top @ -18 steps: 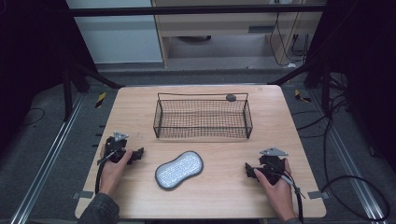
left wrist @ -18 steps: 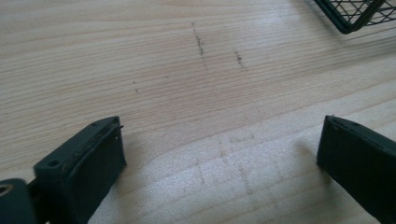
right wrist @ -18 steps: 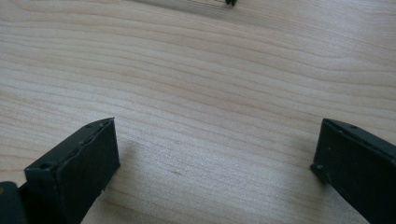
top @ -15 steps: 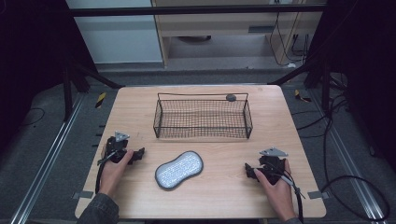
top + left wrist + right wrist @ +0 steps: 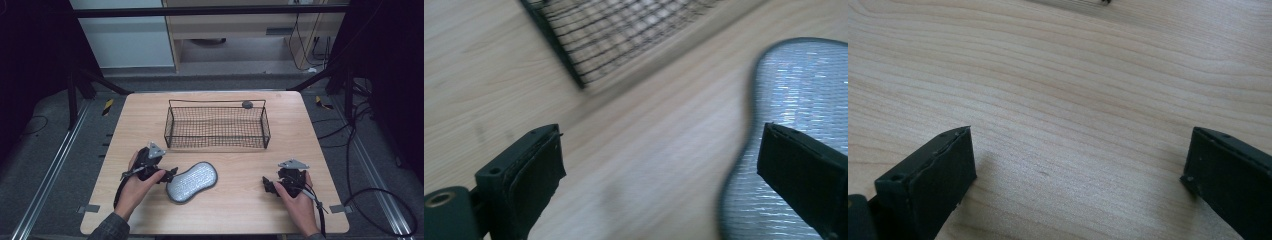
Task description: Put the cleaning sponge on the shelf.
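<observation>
Left gripper (image 5: 167,174) spread wide, nothing between the jaws. Its far jaw overlaps the edge of the grey textured peanut-shaped pad (image 5: 192,181) in the left gripper view (image 5: 794,125) — contact can't be confirmed, view is blurred. The pad lies flat on the table, just ahead of that gripper.

Right gripper (image 5: 269,186) also spread, empty, bare wood between the jaws (image 5: 1073,150). The pad is well off to its jaw side, with open table between.

Beyond both grippers: black wire-mesh rectangular basket (image 5: 217,128), upright, mid-table, apart from the pad. Its near corner shows ahead of the left gripper (image 5: 579,80). Small dark round object (image 5: 247,104) sits at the basket's far rim — can't tell if on the rim or just behind it.

Light wooden table (image 5: 320,135), grain visible, two tape pieces near the front corners. Around it: dark floor, metal rails either side, loose black cables past the right gripper, pale cabinets at the back.
</observation>
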Demonstrator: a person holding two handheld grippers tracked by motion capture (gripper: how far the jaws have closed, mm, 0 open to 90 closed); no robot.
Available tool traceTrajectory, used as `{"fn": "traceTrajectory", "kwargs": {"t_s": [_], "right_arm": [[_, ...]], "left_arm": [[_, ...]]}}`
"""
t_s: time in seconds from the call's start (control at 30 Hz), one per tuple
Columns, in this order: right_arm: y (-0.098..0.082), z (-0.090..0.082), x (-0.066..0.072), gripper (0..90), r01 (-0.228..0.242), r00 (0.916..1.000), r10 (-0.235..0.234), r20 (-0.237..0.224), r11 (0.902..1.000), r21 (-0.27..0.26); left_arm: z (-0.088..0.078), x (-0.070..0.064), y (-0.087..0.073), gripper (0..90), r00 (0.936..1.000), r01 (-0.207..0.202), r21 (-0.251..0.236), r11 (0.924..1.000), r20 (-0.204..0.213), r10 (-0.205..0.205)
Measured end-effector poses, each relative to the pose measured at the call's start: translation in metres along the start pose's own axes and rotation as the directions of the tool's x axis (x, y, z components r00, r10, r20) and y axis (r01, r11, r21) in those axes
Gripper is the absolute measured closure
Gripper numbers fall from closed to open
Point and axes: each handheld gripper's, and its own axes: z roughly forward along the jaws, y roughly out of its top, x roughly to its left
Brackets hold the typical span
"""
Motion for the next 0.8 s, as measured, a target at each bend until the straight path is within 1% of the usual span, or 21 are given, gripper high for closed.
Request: {"fn": "traceTrajectory", "kwargs": {"t_s": [0.03,0.07,0.1,0.13,0.17,0.23,0.27,0.3,0.33,0.43,0.47,0.6,0.63,0.73,0.8], "right_arm": [[0.000,0.000,0.000,0.4,0.001,1.0000,-0.001,-0.001,1.0000,0.000],[0.000,0.000,0.000,0.4,0.002,1.0000,-0.002,-0.003,1.0000,0.001],[0.000,0.000,0.000,0.3,0.002,1.0000,-0.002,-0.005,1.0000,0.002],[0.000,0.000,0.000,0.3,0.003,1.0000,-0.003,-0.005,1.0000,0.002],[0.000,0.000,0.000,0.3,0.003,1.0000,-0.003,-0.005,1.0000,0.002],[0.000,0.000,-0.001,0.4,0.003,1.0000,-0.003,-0.007,1.0000,0.002],[0.000,0.000,-0.001,0.4,0.005,0.9999,-0.005,-0.010,1.0000,0.001],[0.000,0.000,-0.001,0.4,0.009,0.9999,-0.009,-0.008,1.0000,0.000],[-0.001,0.000,-0.001,0.4,0.009,0.9999,-0.009,-0.008,1.0000,0.000],[-0.001,-0.001,-0.002,0.4,0.015,0.9998,-0.015,-0.010,0.9999,-0.001],[-0.001,-0.001,-0.002,0.4,0.014,0.9998,-0.014,-0.010,0.9999,0.000],[-0.001,-0.001,-0.002,0.4,0.017,0.9998,-0.017,-0.010,0.9999,0.000],[-0.001,-0.001,-0.002,0.4,0.017,0.9998,-0.017,-0.010,0.9999,0.000],[-0.001,-0.001,-0.002,0.4,0.017,0.9998,-0.017,-0.010,0.9999,0.000],[-0.001,-0.001,-0.002,0.4,0.019,0.9998,-0.019,-0.009,0.9998,0.001]], "left_arm": [[0.000,-0.006,0.002,4.1,0.9998,-0.012,0.008,0.9999,0.016,0.012],[0.000,-0.006,0.002,4.1,0.9998,-0.012,0.008,0.9999,0.016,0.012],[0.000,-0.016,0.005,4.1,0.9989,-0.044,0.029,0.9986,0.021,0.043],[-0.001,-0.021,0.006,4.1,0.9986,-0.047,0.036,0.9983,0.025,0.046],[-0.001,-0.021,0.006,4.1,0.9986,-0.047,0.036,0.9983,0.025,0.046],[-0.003,-0.028,0.010,4.1,0.9976,-0.056,0.047,0.9973,0.042,0.054],[-0.004,-0.030,0.011,4.0,0.9973,-0.061,0.051,0.9969,0.043,0.059],[-0.006,-0.035,0.013,4.0,0.9969,-0.072,0.068,0.9951,0.037,0.070],[-0.006,-0.035,0.013,4.0,0.9969,-0.072,0.068,0.9951,0.037,0.070],[-0.008,-0.042,0.015,4.0,0.9946,-0.088,0.083,0.9927,0.062,0.083],[-0.009,-0.046,0.017,3.9,0.9921,-0.115,0.094,0.9890,0.061,0.109],[-0.013,-0.053,0.020,4.0,0.9866,-0.151,0.111,0.9823,0.079,0.143],[-0.013,-0.053,0.020,3.9,0.9866,-0.151,0.111,0.9823,0.079,0.143],[-0.016,-0.059,0.022,3.9,0.9805,-0.180,0.121,0.9763,0.102,0.168],[-0.016,-0.062,0.023,4.0,0.9779,-0.193,0.126,0.9730,0.106,0.181]]}}
